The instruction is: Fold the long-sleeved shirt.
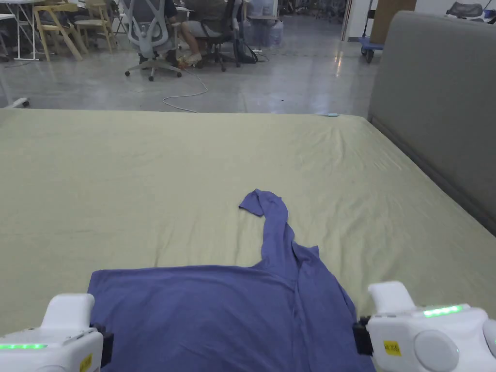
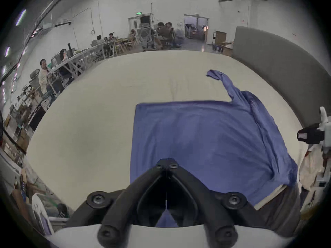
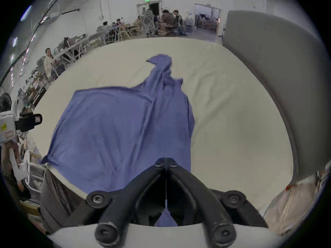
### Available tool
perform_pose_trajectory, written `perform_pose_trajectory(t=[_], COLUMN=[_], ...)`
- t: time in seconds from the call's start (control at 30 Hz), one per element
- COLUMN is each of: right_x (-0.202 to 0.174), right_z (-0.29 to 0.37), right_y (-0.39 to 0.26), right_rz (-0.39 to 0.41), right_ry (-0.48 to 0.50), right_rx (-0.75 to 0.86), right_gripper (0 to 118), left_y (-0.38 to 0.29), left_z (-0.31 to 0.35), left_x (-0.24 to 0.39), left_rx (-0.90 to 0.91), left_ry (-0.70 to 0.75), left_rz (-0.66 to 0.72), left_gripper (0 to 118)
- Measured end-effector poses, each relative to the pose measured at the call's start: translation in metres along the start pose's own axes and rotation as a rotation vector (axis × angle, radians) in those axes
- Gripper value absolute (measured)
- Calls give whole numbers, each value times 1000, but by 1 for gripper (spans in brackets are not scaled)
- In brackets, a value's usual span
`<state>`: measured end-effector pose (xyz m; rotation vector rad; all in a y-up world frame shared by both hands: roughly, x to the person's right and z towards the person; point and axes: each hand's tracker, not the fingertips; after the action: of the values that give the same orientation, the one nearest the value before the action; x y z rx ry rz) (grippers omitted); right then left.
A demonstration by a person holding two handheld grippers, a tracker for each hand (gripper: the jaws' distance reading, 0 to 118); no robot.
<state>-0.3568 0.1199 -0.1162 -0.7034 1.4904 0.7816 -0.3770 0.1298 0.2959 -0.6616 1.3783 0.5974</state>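
Head view: one blue shirt (image 1: 213, 315) on bed (image 1: 121, 184) — two tongs, left (image 2: 167, 163) and right (image 3: 166, 162), each clamped on fabric.

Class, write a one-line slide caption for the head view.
Blue long-sleeved shirt spread on a pale green bed, one sleeve trailing away, left gripper and right gripper at its near corners.

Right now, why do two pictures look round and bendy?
Both gripper views use fisheye lenses: dark corners, and the bed edge curves. The head view is straight, with glare on the floor. The shirt looks sharp in all three.
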Motion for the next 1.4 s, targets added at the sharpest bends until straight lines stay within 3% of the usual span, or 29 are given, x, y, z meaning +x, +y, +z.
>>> perform_pose_trajectory(t=[0.2,0.33,0.4,0.43,0.63,0.7,0.73,0.77,0.8,0.9,1.0,1.17,1.3,1.4], right_x=[5,11,12,16,14,15,14,11,8,11,6,-1,-16,-30], right_z=[-81,-182,-239,-263,-358,-365,-360,-350,-341,-300,-211,-73,-43,-78], right_y=[170,278,310,321,335,329,326,324,323,320,292,186,75,3], right_rz=[133,101,75,46,12,-2,-26,-34,-36,-34,19,69,18,-11], right_ry=[18,14,16,16,-51,-16,38,-6,-62,32,37,44,-25,-21], right_rx=[83,39,-8,-50,-128,-176,-125,-46,-17,18,131,271,236,39], right_gripper=[1,29,71,74,69,44,15,2,2,2,2,2,3,3], left_y=[39,28,17,14,6,6,7,7,7,5,2,-10,-24,-36], left_z=[-39,-57,-63,-65,-80,-82,-82,-81,-80,-70,-56,-18,6,21], left_x=[-5,-11,-16,-20,-35,-37,-37,-34,-34,-29,-22,-8,3,11], left_rx=[41,31,17,9,-29,-33,-37,-38,-38,-18,1,51,73,68], left_ry=[-40,-85,-67,-56,-51,-48,-48,-46,-43,-67,-74,-105,-128,-140], left_rz=[22,37,76,102,144,138,131,129,131,147,134,137,132,123], left_gripper=[0,0,0,0,0,0,0,0,0,0,0,0,0,0])
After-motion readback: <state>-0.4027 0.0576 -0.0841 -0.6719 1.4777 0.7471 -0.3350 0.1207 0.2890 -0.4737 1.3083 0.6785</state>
